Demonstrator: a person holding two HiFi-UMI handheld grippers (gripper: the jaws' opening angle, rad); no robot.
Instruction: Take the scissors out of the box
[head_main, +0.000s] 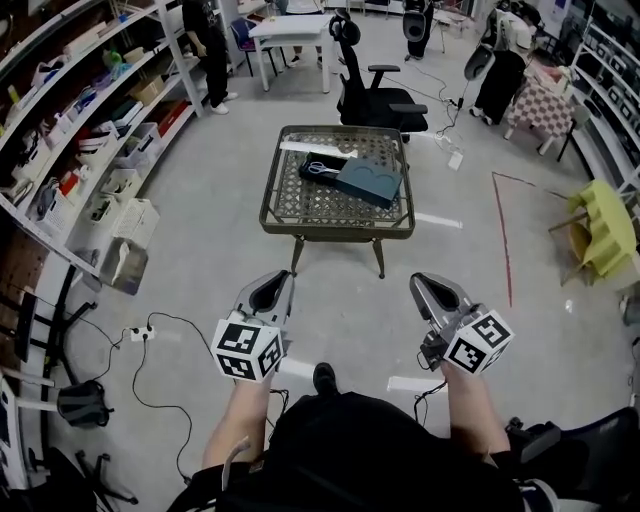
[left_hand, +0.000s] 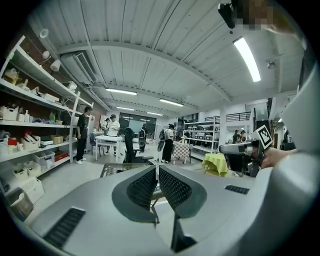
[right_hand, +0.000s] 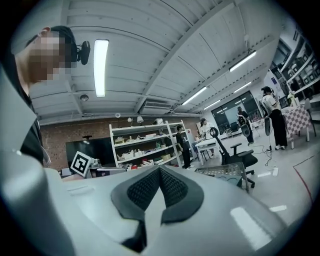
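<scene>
A small metal mesh table (head_main: 290, 213) stands on the floor a few steps ahead. On it lies an open black box (head_main: 312, 173) holding blue-handled scissors (head_main: 322, 167). A blue-grey lid (head_main: 369, 181) lies against the box's right side. A white strip (head_main: 318, 150) lies behind them. My left gripper (head_main: 272, 285) and right gripper (head_main: 428, 287) hang side by side in the air well short of the table, both shut and empty. In the left gripper view the left gripper (left_hand: 157, 170) points at the table (left_hand: 117, 169). The right gripper (right_hand: 160, 170) sees the table (right_hand: 225, 171) off to its right.
Long shelves (head_main: 80, 130) with boxes line the left wall. A black office chair (head_main: 375, 95) stands behind the table, and a white table (head_main: 290, 35) further back. A yellow chair (head_main: 605, 225) is at the right. Cables and a power strip (head_main: 140, 333) lie on the floor at my left.
</scene>
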